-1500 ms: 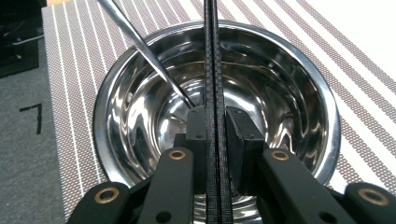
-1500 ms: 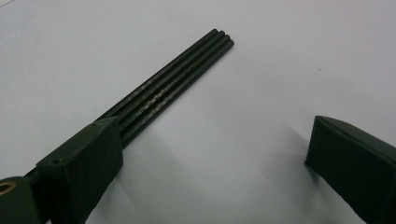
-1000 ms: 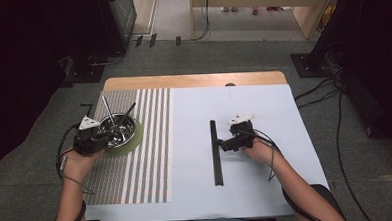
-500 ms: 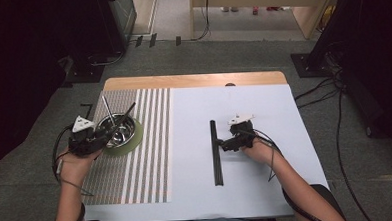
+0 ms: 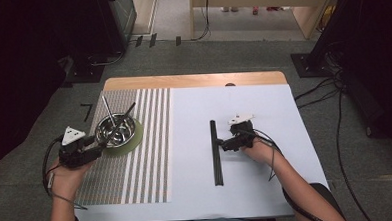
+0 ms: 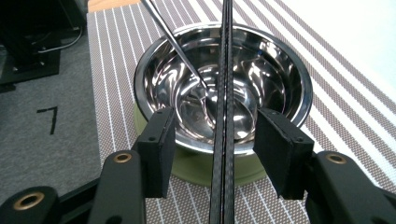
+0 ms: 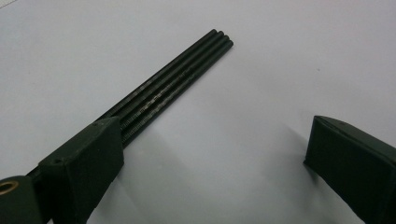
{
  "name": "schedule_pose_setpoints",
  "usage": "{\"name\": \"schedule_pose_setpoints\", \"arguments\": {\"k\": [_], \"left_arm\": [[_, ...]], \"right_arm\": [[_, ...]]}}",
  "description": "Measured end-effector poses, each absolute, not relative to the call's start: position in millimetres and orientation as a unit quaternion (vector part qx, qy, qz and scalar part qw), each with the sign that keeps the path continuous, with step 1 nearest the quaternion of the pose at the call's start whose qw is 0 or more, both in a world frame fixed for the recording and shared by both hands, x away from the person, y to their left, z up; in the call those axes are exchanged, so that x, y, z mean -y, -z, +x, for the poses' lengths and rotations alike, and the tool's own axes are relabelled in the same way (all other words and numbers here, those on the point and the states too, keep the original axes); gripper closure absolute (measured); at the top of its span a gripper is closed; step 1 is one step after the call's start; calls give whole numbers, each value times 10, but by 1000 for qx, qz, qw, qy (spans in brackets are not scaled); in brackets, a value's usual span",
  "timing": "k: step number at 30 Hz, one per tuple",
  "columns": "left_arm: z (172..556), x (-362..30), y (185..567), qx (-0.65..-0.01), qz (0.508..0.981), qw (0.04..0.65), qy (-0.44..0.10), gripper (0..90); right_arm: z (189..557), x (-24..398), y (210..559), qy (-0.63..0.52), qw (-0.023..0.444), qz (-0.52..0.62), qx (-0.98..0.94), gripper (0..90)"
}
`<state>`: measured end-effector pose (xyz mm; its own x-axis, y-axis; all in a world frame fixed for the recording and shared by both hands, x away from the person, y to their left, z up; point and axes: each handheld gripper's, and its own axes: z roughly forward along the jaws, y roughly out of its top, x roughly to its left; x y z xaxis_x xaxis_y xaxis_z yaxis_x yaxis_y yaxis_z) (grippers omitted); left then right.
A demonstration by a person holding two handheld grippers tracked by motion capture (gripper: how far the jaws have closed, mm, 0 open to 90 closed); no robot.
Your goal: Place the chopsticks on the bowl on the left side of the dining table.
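Chopsticks are what this work turns on: a black pair (image 6: 222, 116) leans in the steel bowl (image 5: 116, 130), tips down in the basin and shafts running out over the near rim, beside a thin metal rod (image 6: 173, 41) that also rests inside. A second ago the left gripper (image 5: 88, 148) sat tight against the bowl; now it has drawn back toward the person and its jaws have just been opening. In the left gripper view the pair passes straight between the two pads (image 6: 158, 154) with clear space on either side, so nothing presses on it. I take that as a release: this pair looks delivered, and the bowl, on its green saucer (image 5: 130, 143) atop the striped mat (image 5: 150, 142), holds it alone. To the right of the bowl, well apart on the white sheet (image 5: 284, 111), a bundle of black sticks (image 5: 215, 152) lies flat. The right gripper (image 5: 225, 144) waits there, jaws spread wide, one pad just beside the bundle and the other out over bare sheet, gripping nothing. That bundle seems the next thing to go to the bowl.
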<state>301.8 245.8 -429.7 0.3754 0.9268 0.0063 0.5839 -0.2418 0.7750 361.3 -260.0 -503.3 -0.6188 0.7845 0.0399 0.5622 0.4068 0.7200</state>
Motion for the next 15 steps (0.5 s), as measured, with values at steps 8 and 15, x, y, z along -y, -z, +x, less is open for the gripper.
{"name": "schedule_pose_setpoints", "arguments": {"k": [8, 15], "left_arm": [[3002, -2497, 4353, -503, 752, 348, -244, 454], [3007, -2539, 4391, -508, 754, 337, -244, 442]], "right_arm": [[3617, 2602, 5034, -361, 154, 406, -825, 36], [3616, 2602, 5034, -360, 154, 406, -825, 36]]}}
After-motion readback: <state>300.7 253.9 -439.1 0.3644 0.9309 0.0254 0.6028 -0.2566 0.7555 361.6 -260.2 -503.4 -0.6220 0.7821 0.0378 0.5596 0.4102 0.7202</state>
